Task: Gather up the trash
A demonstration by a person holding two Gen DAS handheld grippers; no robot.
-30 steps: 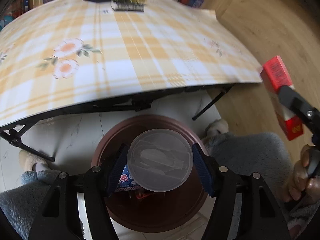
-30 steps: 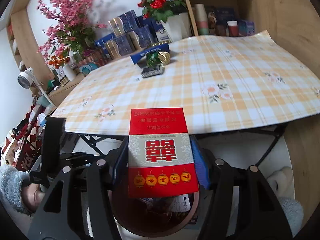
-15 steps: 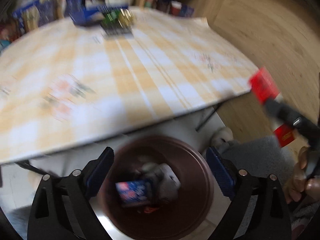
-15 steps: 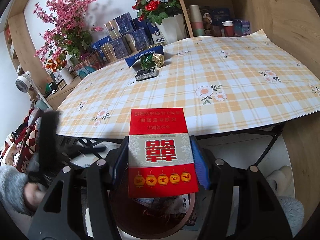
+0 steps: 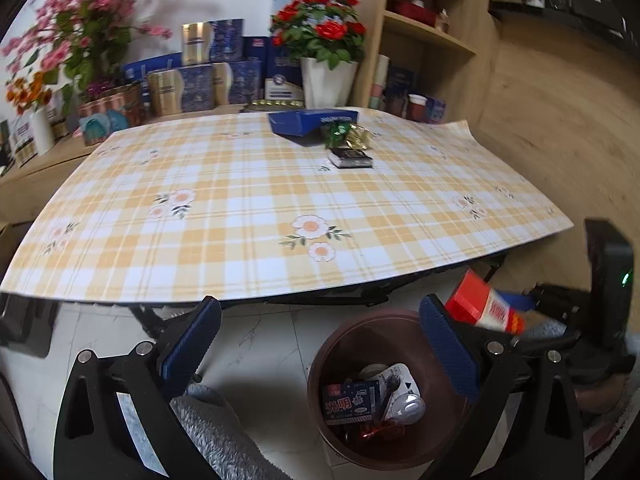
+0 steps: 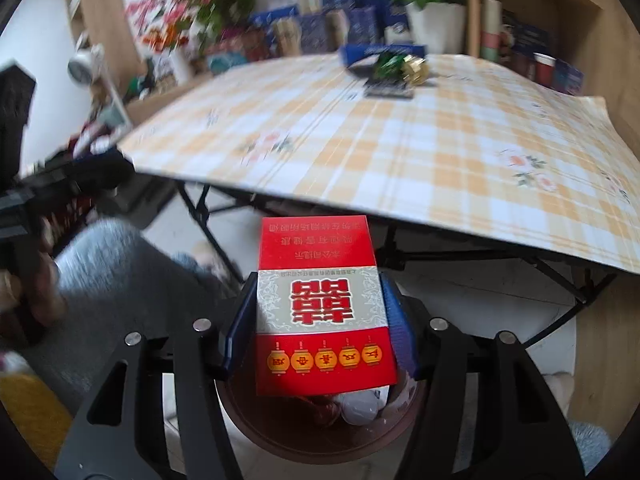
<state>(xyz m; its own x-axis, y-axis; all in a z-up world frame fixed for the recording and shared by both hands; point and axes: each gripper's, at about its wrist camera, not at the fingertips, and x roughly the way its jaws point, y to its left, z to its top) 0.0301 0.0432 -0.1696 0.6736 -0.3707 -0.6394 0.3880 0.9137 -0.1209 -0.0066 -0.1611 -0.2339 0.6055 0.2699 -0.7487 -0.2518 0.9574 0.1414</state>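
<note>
The right tool [image 6: 320, 320] clamps a red carton [image 6: 322, 308] by its two long sides, directly above the brown bin [image 6: 256, 432]. The carton's long axis runs from 6 to 12 o'clock, its print upside down. The left tool [image 5: 320, 344] is opening, nothing between its jaws; the bin lies at 5 o'clock. The counter [image 5: 260, 216] wears yellow plaid cloth, with a dark packet [image 5: 351, 158] at 12 o'clock. The floor is white tile.
</note>
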